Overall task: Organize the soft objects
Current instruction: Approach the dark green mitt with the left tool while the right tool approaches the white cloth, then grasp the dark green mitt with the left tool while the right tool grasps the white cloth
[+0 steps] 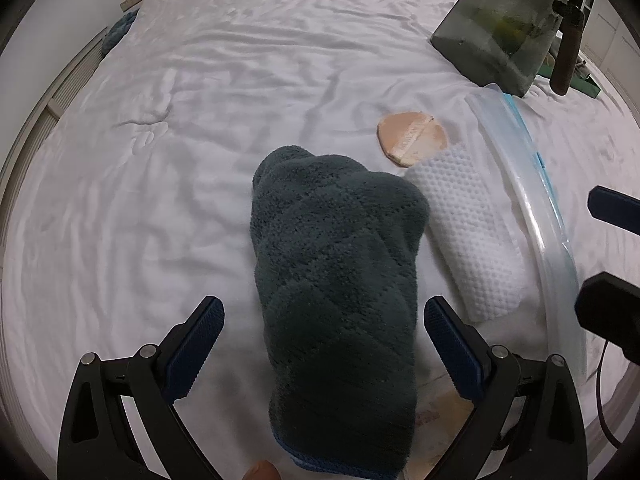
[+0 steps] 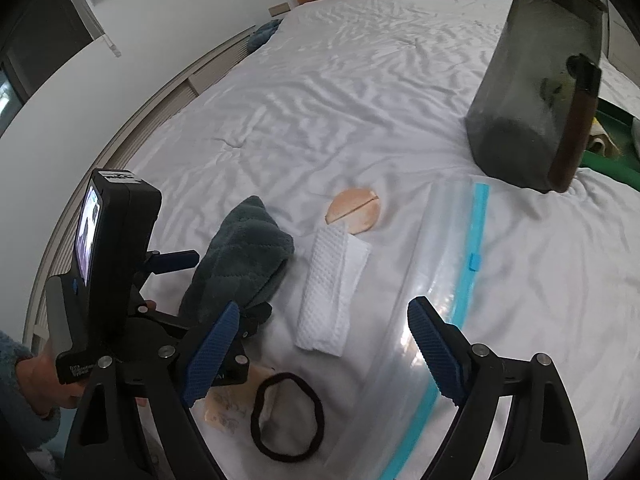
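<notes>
Both hand-held grippers are seen spread wide with nothing pinched. Left gripper [image 1: 324,344] is straddling the dark green quilted plush towel [image 1: 336,280], pads clear of the pile on either side. Right gripper [image 2: 324,354] is poised over the clear zip bag with blue seal strip [image 2: 444,280], which is taken as landmark. Just left of the bag a white dimpled folded cloth [image 2: 332,288] is laid; beyond that cloth a round peach powder puff [image 2: 354,210] rests; nearer, left of the bag, a black elastic hair band [image 2: 286,416] lies. Judged step: seizing the towel. A low, central bite is advised, so the folded bundle is not unrolled.
</notes>
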Action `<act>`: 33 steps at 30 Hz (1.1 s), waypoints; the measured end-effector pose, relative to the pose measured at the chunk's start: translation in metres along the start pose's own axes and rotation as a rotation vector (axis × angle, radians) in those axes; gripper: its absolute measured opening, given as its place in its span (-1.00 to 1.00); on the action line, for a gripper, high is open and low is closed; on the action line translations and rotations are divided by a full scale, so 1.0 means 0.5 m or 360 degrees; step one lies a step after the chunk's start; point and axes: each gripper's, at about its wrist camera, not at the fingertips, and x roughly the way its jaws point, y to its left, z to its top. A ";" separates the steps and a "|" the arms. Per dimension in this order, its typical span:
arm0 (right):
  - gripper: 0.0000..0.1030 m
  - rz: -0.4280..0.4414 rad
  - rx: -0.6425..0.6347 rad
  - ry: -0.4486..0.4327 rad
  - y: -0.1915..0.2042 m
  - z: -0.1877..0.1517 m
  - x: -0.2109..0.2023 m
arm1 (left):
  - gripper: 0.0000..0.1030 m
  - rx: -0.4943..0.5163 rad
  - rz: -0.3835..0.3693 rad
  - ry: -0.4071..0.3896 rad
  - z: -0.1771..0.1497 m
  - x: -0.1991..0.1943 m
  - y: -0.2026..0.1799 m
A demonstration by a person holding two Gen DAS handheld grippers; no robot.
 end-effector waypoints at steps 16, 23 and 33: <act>0.31 0.0110 0.0090 0.0112 -0.016 0.025 0.104 | 0.87 0.0030 -0.0039 0.0003 0.001 0.022 0.015; 0.22 0.0054 0.0100 0.0183 -0.016 0.034 0.154 | 0.73 0.0035 -0.0044 0.0013 0.006 0.029 0.017; -0.20 -0.0043 0.0110 0.0295 -0.013 0.041 0.200 | 0.48 0.0060 -0.0064 0.0035 0.011 0.036 0.014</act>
